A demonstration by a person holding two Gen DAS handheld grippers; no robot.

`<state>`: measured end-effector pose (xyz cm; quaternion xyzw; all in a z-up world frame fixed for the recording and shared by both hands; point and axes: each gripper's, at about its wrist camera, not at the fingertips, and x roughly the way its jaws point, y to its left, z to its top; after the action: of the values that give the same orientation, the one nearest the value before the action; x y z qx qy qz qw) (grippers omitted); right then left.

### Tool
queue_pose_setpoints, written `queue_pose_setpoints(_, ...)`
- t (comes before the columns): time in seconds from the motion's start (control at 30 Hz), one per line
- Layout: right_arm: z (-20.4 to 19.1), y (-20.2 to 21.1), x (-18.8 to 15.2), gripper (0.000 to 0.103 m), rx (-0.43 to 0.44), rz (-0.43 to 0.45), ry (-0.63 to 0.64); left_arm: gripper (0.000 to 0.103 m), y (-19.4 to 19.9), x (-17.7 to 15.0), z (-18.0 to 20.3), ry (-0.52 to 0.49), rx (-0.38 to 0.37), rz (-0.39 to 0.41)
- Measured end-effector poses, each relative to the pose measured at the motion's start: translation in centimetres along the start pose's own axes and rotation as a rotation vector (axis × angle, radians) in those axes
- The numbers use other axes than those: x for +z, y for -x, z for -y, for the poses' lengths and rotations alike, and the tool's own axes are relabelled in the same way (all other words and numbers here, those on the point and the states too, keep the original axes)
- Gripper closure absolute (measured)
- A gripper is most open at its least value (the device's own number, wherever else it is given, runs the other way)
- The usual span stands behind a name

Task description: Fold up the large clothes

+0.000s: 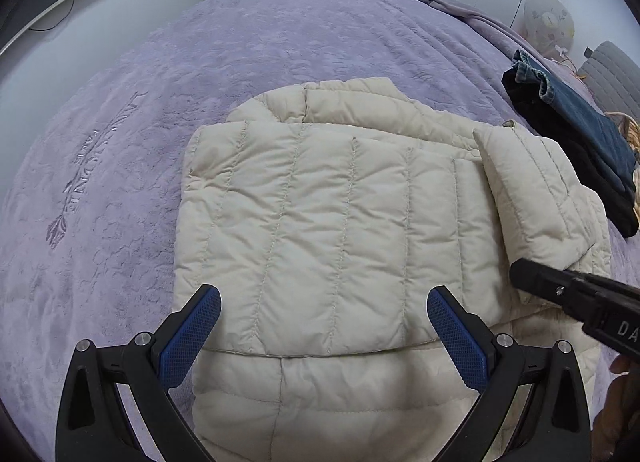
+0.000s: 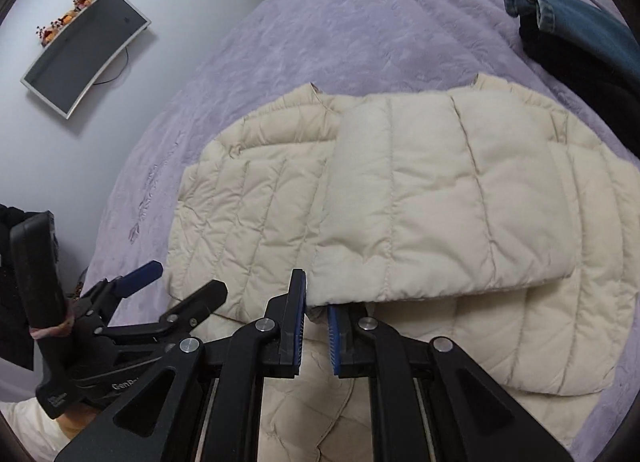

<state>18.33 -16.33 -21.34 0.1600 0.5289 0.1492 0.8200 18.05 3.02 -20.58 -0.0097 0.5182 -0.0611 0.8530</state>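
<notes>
A cream quilted jacket (image 1: 320,214) is lying on the bed (image 1: 160,102), which is wearing a lilac embossed bedspread. The jacket is partly folded: one padded panel is lying turned over across the body, and a sleeve (image 2: 420,198) is resting flat across the upper layer, its cuff end pointing toward the near edge.

The left tongs (image 1: 324,322) are hovering above the jacket's near half with their blue-padded fingers standing wide apart, nothing between them, the fabric showing plainly in the gap. In the right wrist view the same left tongs (image 2: 176,286) are showing at the lower left, over the jacket's left edge, gripped by a hand on a black handle.

The right tongs (image 2: 316,326) are sitting just at the cuff end of the sleeve, their jaws drawn nearly together with only a narrow slit between the blue pads. The cuff edge is lying right at the fingertips, but I cannot tell whether any cloth is actually pinched between them. From the left wrist view the right tongs (image 1: 520,274) are reaching in from the right, their black tip lying against the edge of the folded sleeve.

Beyond the jacket, near the far right side of the bed, folded jeans (image 1: 576,110) are lying on top of a dark garment (image 1: 560,150). A curved monitor (image 2: 84,54) is hanging on the pale wall to the left.
</notes>
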Motion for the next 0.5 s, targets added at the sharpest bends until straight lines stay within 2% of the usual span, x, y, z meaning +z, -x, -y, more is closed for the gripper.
queue_pose_setpoints(0.2, 0.6, -0.3, -0.8, 0.09, -0.04, -0.034, -0.042, 0.0, -0.7, -0.1, 0.0, 0.012, -0.064, -0.015)
queue_pose_setpoints(0.23, 0.8, 0.0, -0.9, 0.082, -0.035, -0.035, -0.059, 0.0, -0.8, -0.1, -0.1, 0.015, -0.073, -0.018)
queue_pose_setpoints(0.27, 1.1, 0.3, -1.1, 0.058, -0.021, -0.032, -0.08, 0.0, -0.8, 0.0, -0.2, 0.019, -0.085, -0.02)
queue_pose_setpoints(0.3, 1.3, 0.8, -1.2, 0.042, -0.003, -0.025, -0.102, 0.0, -0.7, 0.0, -0.3, 0.024, -0.097, -0.021)
queue_pose_setpoints(0.33, 1.6, 1.5, -1.5, 0.019, 0.013, -0.005, -0.129, 0.0, -0.6, 0.1, -0.4, 0.028, -0.107, -0.02)
queue_pose_setpoints(0.5, 4.8, 4.7, -3.0, 0.017, 0.041, 0.114, -0.355, 0.0, 0.0, 0.8, -1.0, 0.04, -0.175, -0.009)
